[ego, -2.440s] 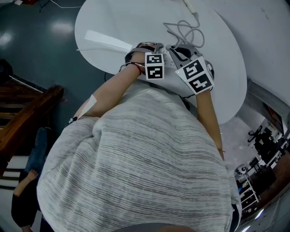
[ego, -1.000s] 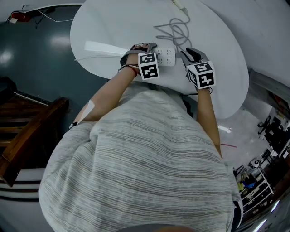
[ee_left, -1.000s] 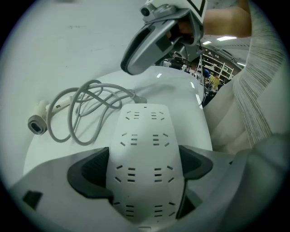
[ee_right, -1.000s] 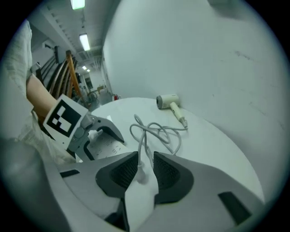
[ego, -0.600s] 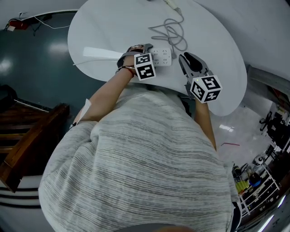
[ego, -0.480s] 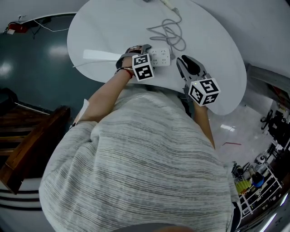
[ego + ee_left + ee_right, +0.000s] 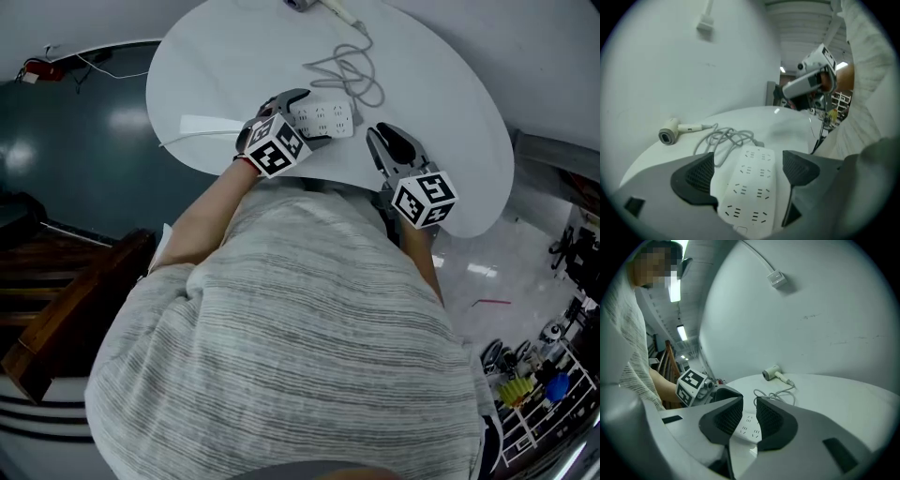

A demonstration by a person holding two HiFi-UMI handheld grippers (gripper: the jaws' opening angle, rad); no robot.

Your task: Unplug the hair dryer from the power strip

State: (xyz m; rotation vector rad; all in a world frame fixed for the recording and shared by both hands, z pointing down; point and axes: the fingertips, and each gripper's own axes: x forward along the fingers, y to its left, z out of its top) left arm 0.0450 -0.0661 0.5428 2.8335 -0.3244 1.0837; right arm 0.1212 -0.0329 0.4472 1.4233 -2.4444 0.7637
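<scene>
Left gripper: spread wide, power strip straddled between the jaws.
Right gripper: narrowed, nothing held.
Hair dryer: laid far ahead, cord coiled between.

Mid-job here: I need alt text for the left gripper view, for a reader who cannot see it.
The left hand-held gripper has its jaws open around a white power strip that lies on a white table, with no plug in the sockets that show. Beyond the strip lie a loosely coiled grey cable and, farther left, a white hair dryer.
</scene>
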